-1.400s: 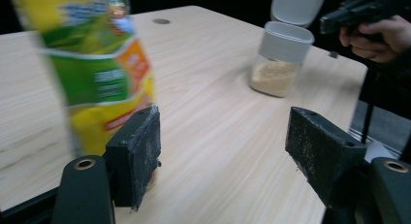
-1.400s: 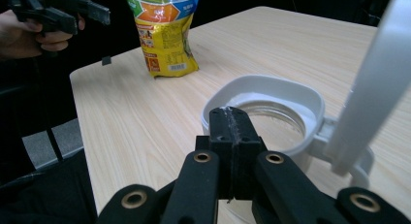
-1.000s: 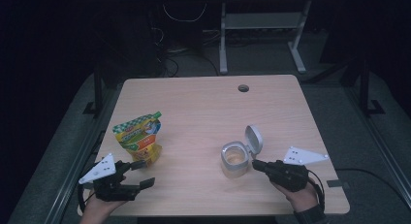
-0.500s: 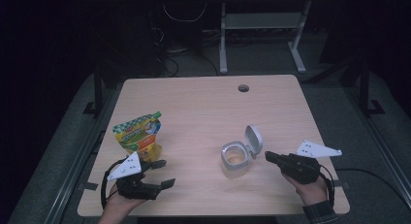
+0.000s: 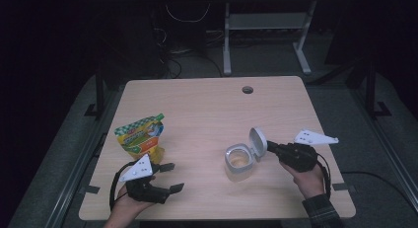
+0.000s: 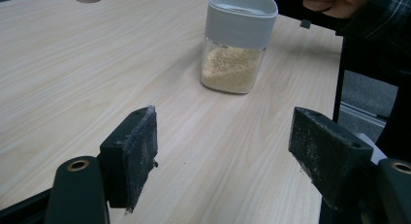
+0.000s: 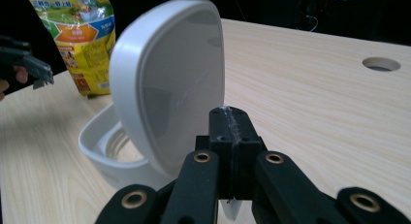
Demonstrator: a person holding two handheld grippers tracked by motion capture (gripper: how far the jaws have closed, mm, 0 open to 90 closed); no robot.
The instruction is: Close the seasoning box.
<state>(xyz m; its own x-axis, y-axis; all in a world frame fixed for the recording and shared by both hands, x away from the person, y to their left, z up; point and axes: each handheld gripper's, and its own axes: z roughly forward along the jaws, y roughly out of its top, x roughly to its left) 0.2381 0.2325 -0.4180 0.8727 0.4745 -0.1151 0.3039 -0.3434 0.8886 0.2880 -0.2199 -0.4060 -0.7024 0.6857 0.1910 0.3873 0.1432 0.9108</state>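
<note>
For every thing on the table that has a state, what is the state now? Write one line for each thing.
container: upright, partly filled with pale grains.
lid: flipped up, open.
pouch: standing upright, apart from the container.
left gripper: jaws open, nothing between them.
right gripper: jaws shut, tips right by the raised lid; a touch cannot be told.

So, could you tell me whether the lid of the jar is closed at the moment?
No, the lid stands tipped up behind the open mouth of the jar, as the high view shows.
</note>
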